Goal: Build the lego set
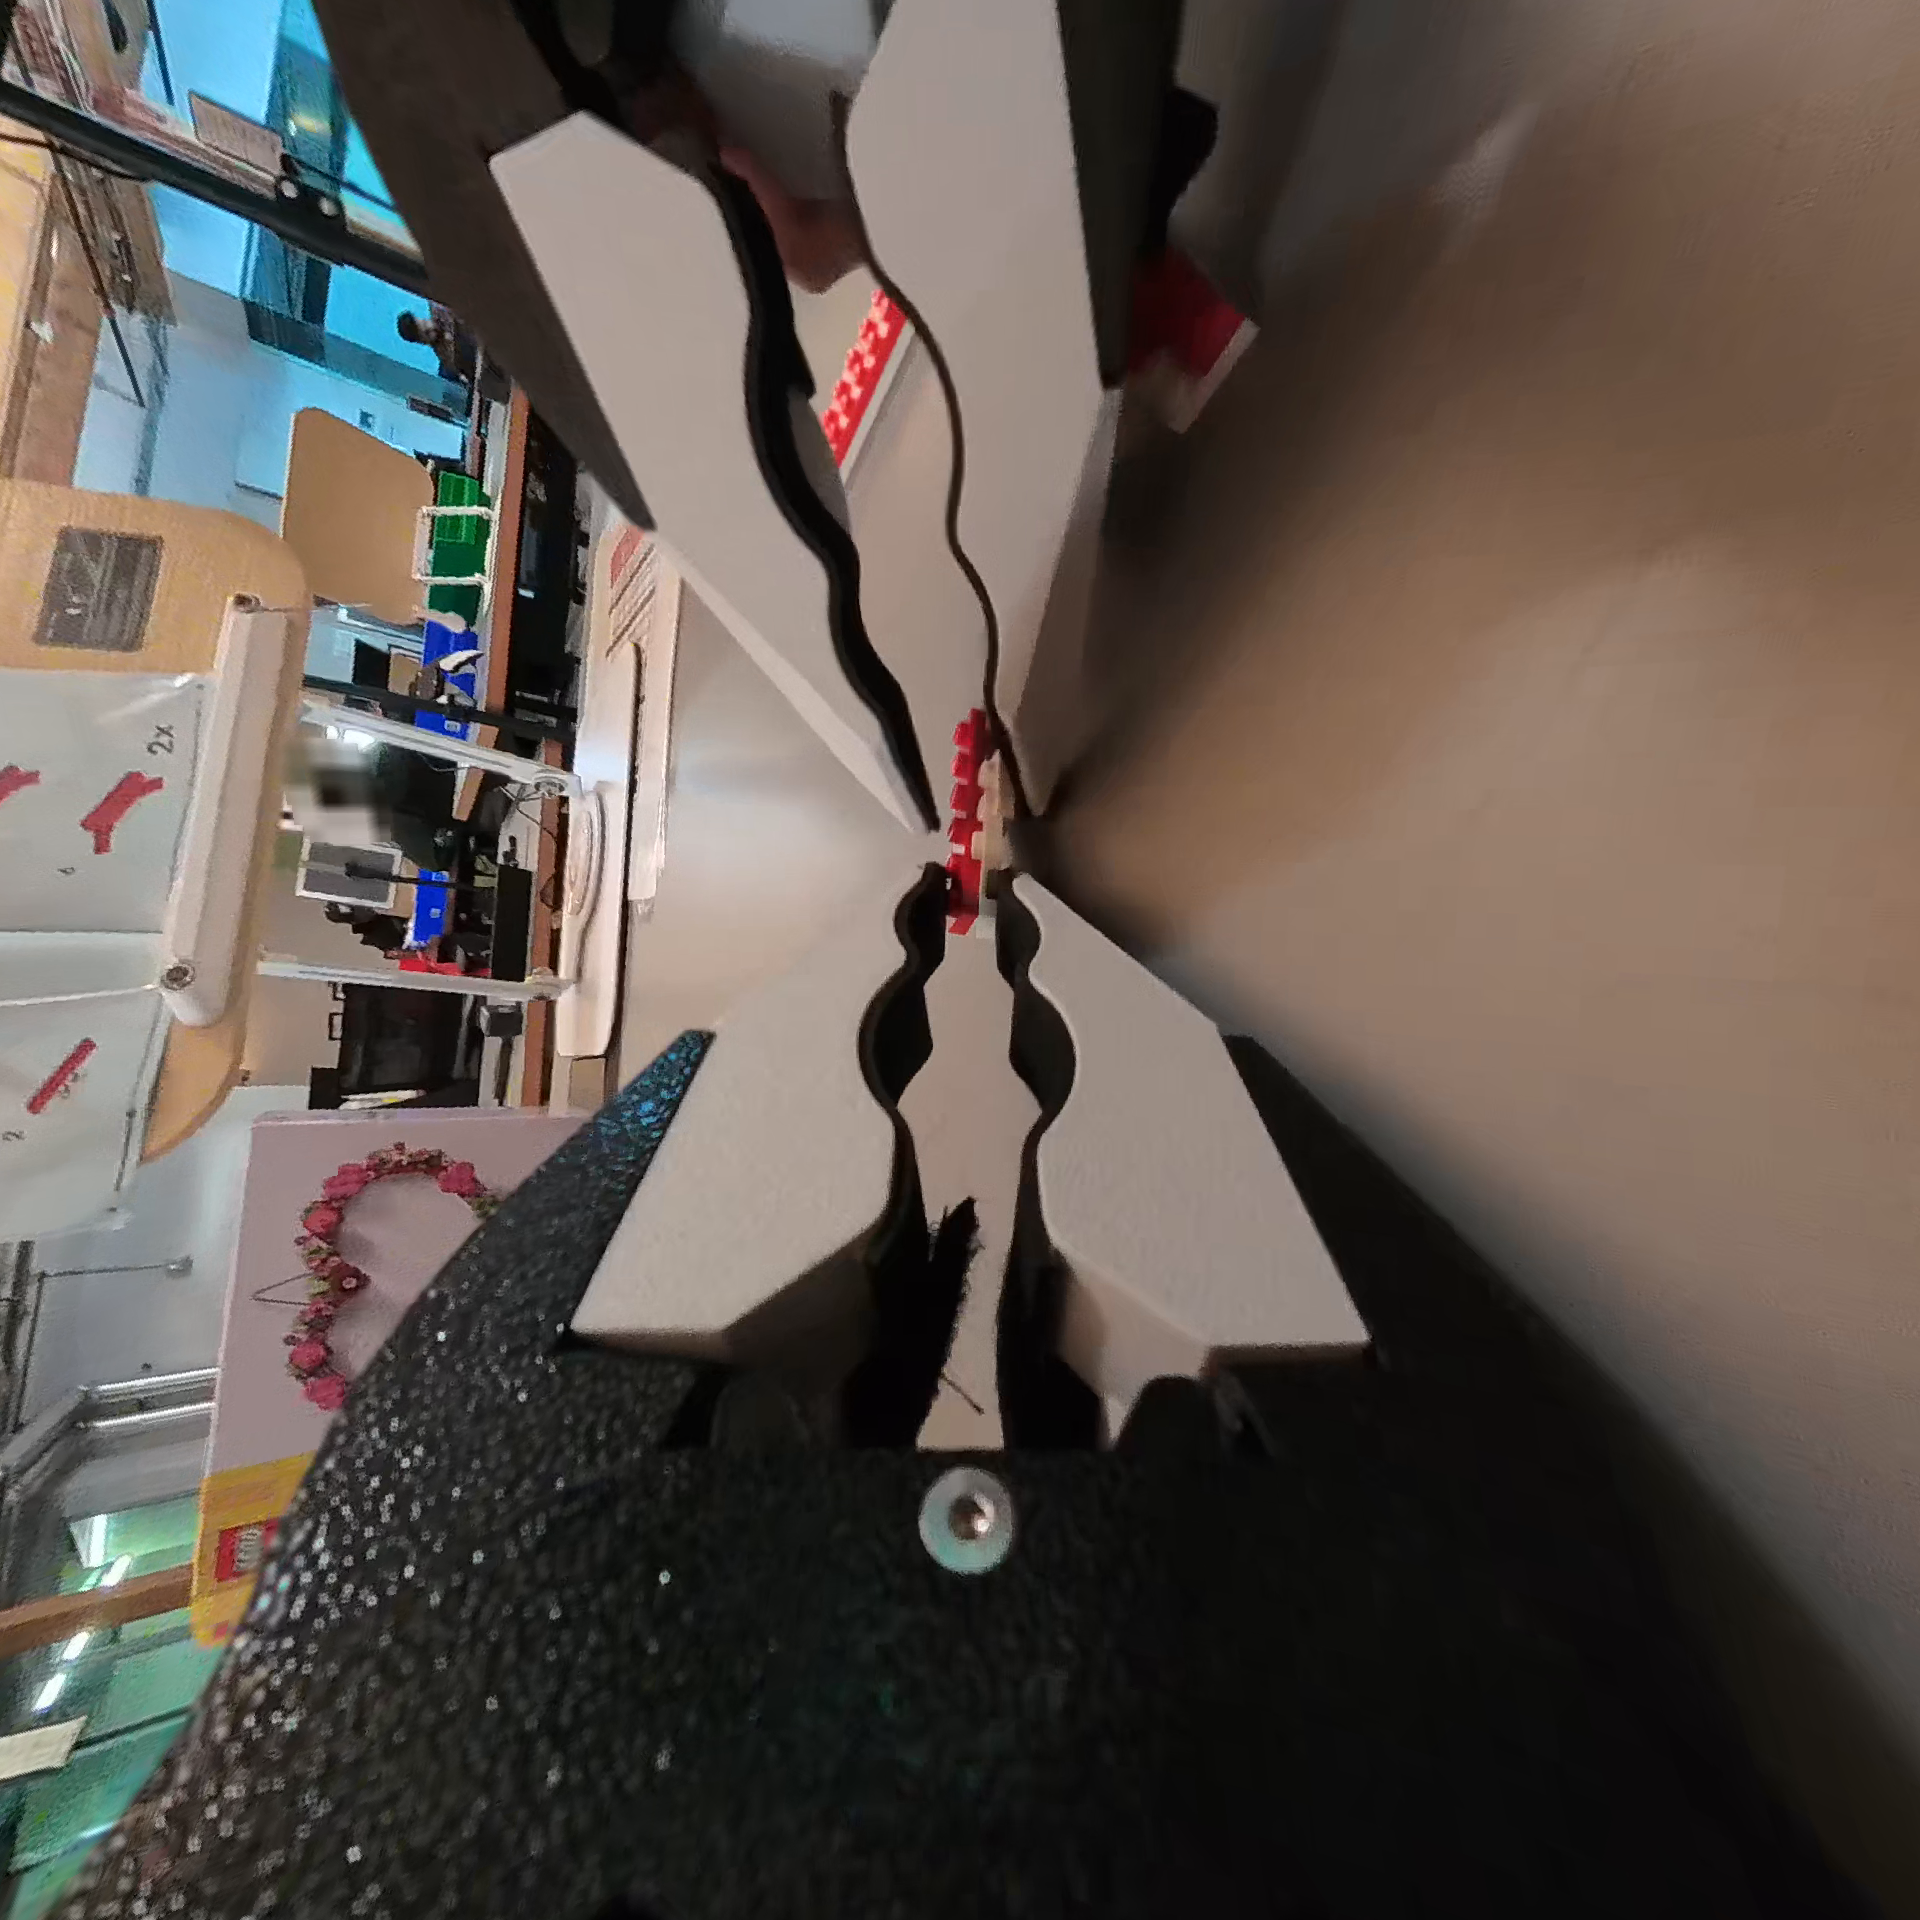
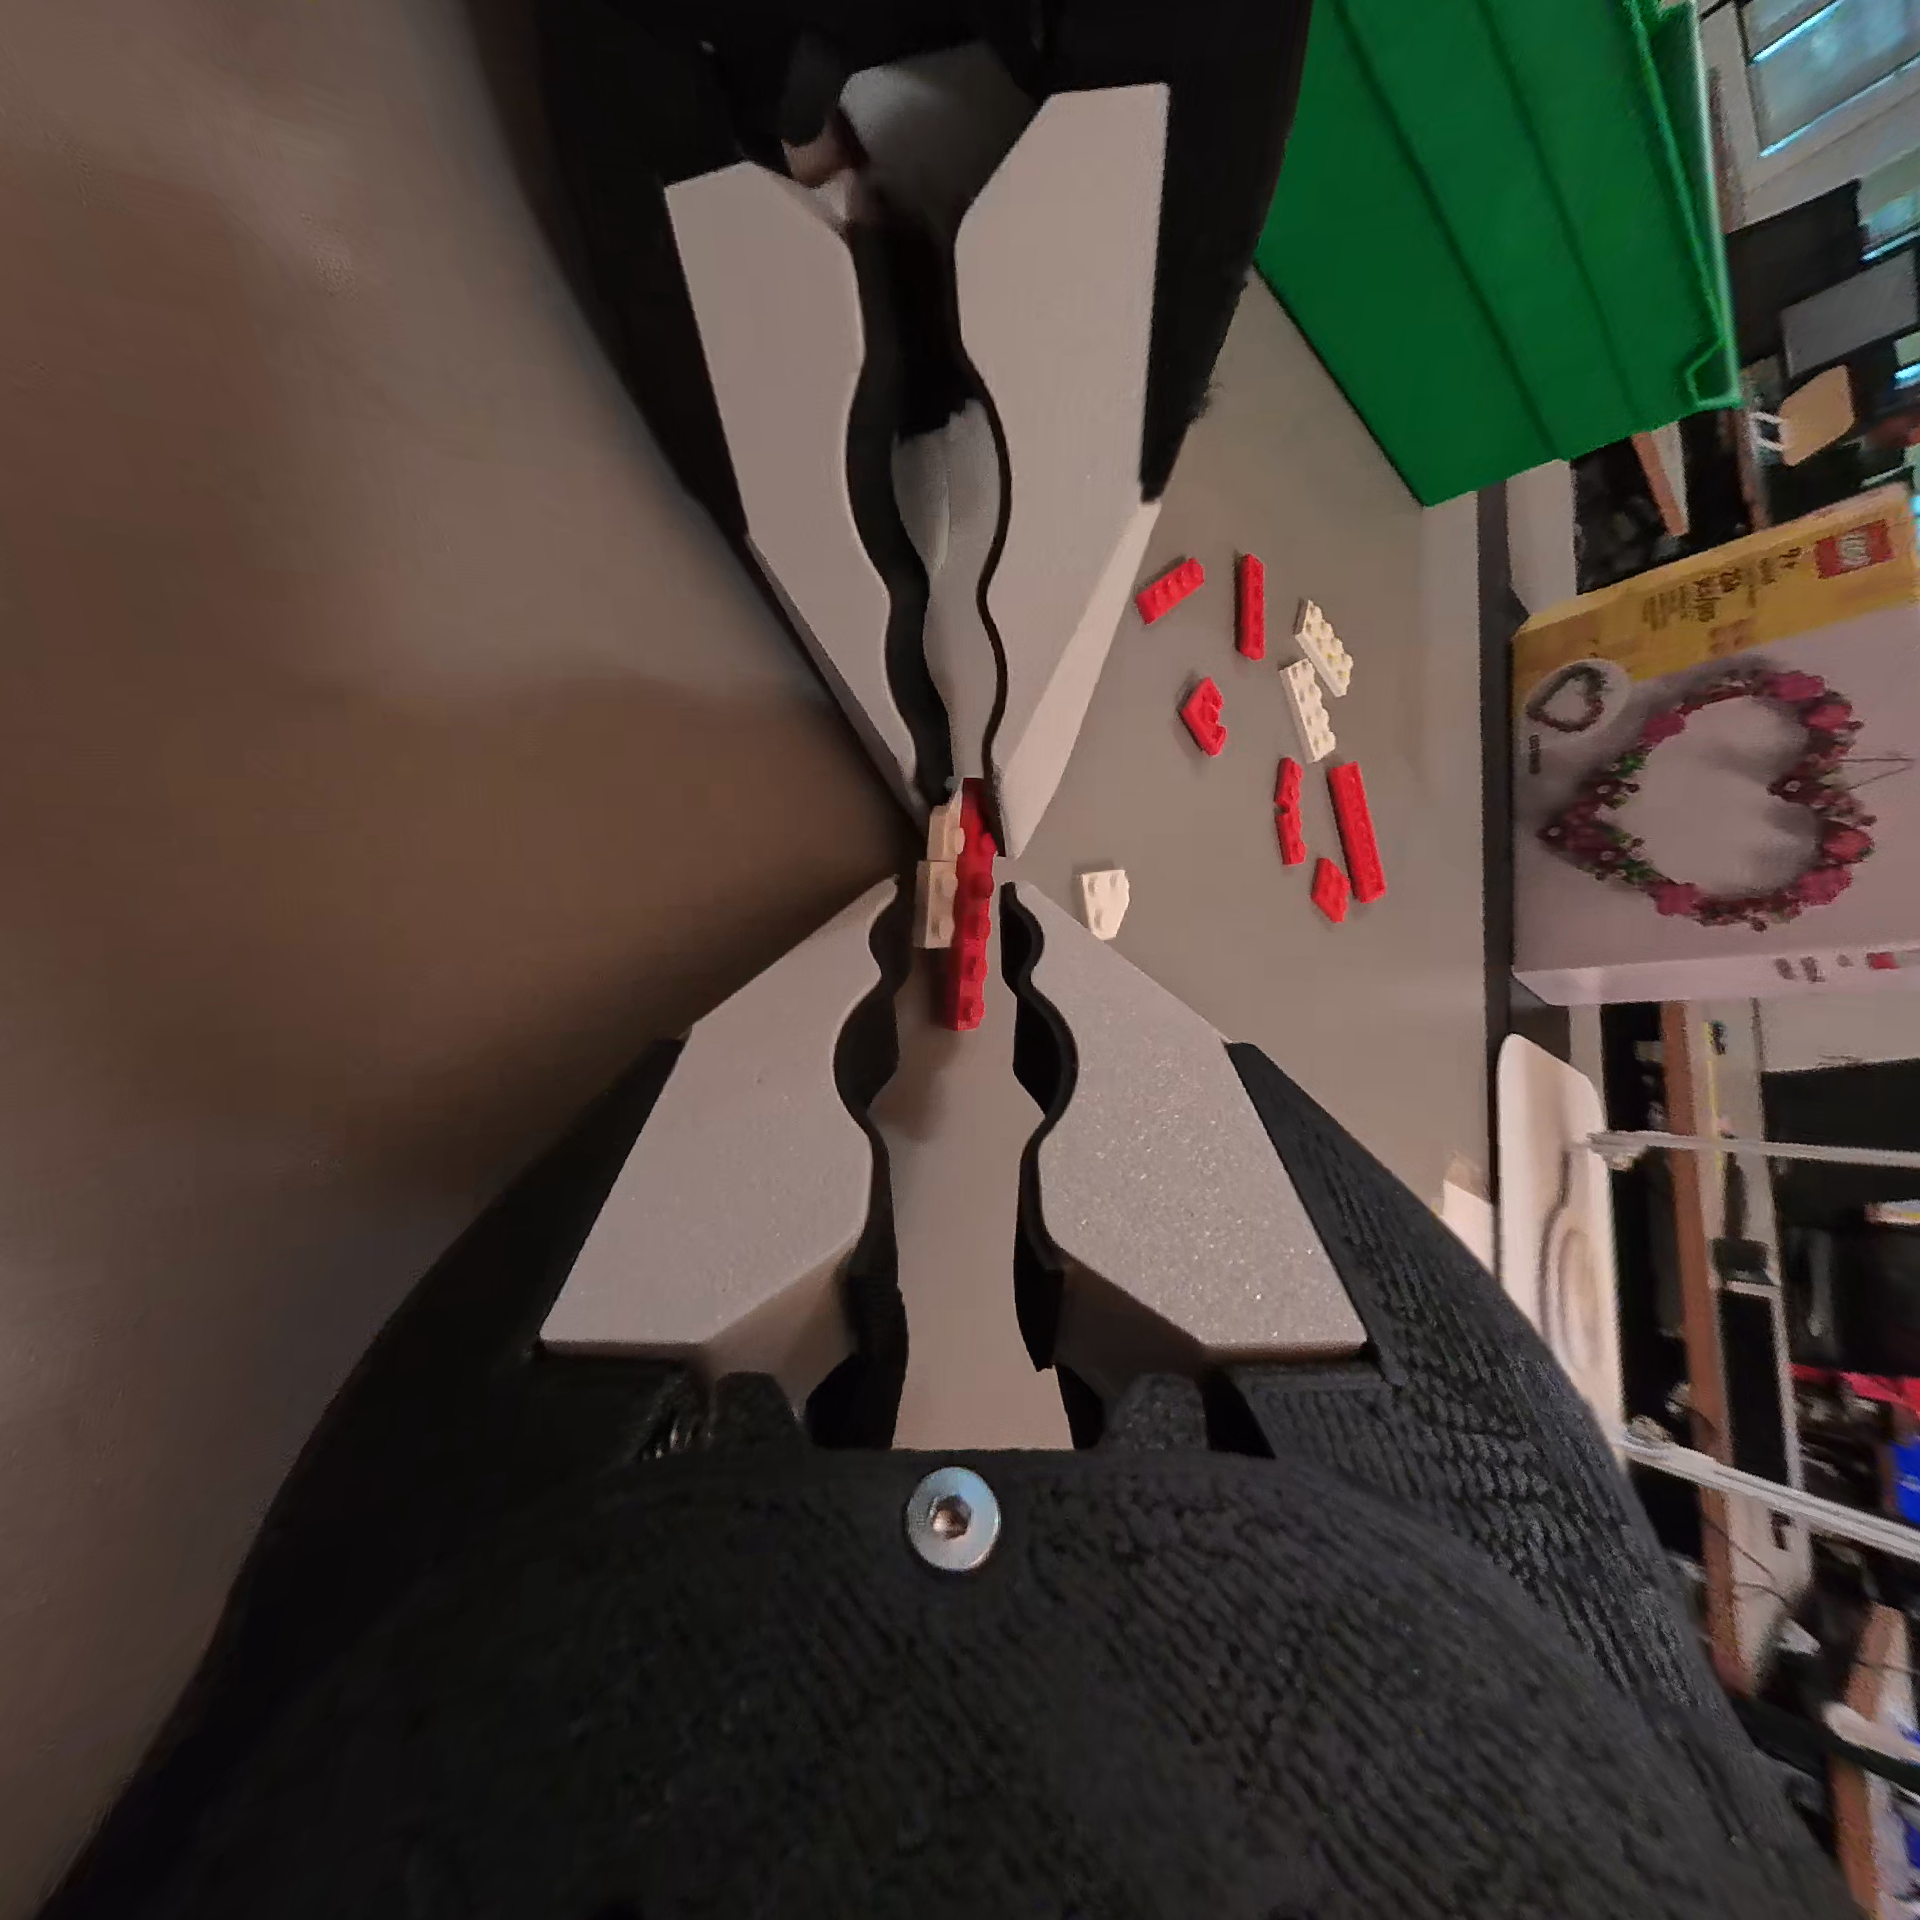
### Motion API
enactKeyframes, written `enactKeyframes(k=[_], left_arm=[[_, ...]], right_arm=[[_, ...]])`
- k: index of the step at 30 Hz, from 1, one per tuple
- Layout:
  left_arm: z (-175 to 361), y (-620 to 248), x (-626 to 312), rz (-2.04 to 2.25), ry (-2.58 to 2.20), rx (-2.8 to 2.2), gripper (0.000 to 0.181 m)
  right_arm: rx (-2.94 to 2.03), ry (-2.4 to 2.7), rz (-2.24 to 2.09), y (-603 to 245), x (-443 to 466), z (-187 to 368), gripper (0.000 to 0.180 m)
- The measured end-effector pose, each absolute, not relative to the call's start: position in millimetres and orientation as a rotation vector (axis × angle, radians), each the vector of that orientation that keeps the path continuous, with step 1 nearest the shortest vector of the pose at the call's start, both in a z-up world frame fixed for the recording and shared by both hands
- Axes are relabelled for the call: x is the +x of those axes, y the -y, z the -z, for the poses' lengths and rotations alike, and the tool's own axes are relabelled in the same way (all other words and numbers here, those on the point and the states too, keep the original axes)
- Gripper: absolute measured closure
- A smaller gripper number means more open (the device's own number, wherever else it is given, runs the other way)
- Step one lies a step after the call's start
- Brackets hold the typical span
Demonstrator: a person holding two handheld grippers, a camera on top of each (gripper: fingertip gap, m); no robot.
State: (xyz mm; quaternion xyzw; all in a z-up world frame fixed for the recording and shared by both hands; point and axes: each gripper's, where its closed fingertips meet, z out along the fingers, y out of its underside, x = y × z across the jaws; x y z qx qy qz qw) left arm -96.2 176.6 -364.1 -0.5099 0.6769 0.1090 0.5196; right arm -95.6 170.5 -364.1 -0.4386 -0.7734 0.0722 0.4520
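**Two tools meet on one small build**

While both tools face each other tip to tip, the left tool (image 1: 971, 894) clenches the lower end of the red-and-white assembly (image 1: 975, 821), and the right tool (image 2: 951, 894) grips it too, mid-air above the desk (image 2: 1226, 997). At three o'clock, loose red and white plates (image 2: 1351, 831) lie scattered beside the set box (image 2: 1704, 790).

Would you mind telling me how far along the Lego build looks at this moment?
Early on. Done: a long red plate already has white plates joined to it. In hand: the left gripper and right gripper meet tip to tip at this small assembly, both nearly closed on it. Left: loose red pieces, white plates and a white wedge lie unused on the grey table.
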Motion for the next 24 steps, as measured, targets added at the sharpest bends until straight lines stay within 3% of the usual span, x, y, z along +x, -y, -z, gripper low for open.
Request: enactKeyframes(k=[12,17,24], left_arm=[[361.0,-181.2,-100.7,-0.139,-1.544,-1.321,0.173],[356.4,-181.0,-100.9,-0.075,-1.503,-1.345,0.173],[353.8,-175.0,-99.5,0.022,-1.501,-1.381,0.173]], right_arm=[[-0.984,1.902,-0.033,-179.2,-98.4,360.0,0.156],[-0.957,1.905,0.017,-183.4,-101.1,360.6,0.169],[-0.994,1.941,-0.042,-178.7,-100.4,356.3,0.174]])
